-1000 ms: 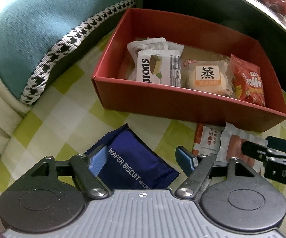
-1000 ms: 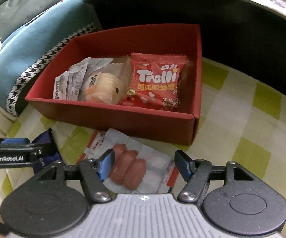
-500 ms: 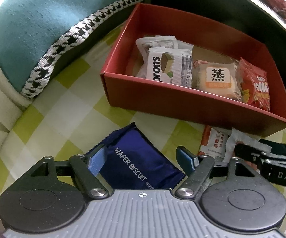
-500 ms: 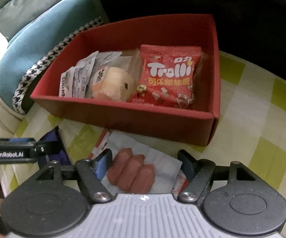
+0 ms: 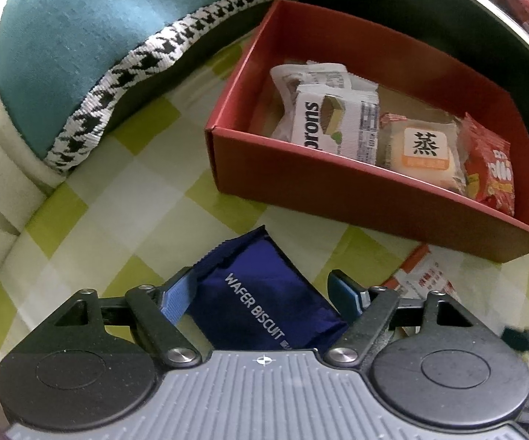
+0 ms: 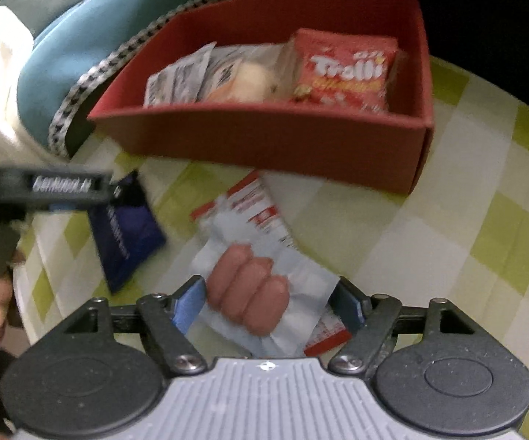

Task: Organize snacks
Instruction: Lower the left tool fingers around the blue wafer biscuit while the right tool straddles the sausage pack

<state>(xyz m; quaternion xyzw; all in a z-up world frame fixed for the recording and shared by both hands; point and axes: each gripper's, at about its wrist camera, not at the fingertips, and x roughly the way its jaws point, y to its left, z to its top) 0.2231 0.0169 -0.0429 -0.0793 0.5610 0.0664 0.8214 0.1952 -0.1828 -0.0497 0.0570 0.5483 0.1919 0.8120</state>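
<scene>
A red box (image 5: 356, 198) (image 6: 264, 139) on the checked cloth holds several packets, among them a red Trolli bag (image 6: 345, 69) and a white bun pack (image 5: 424, 150). My left gripper (image 5: 264, 289) is open around a dark blue wafer biscuit packet (image 5: 261, 293), also in the right wrist view (image 6: 125, 227). My right gripper (image 6: 268, 300) is open around a clear sausage packet (image 6: 253, 289) that lies on a red-and-white sachet (image 6: 253, 201). Both packets lie in front of the box.
A teal cushion with houndstooth trim (image 5: 81, 55) lies left of the box. A dark rounded table edge (image 5: 429, 18) runs behind it. The checked cloth (image 6: 466, 220) spreads to the right of the box.
Both grippers have moved forward and down over their packets, which now sit deeper between the fingers. The jaws stay open. The box looks shifted in both views.
</scene>
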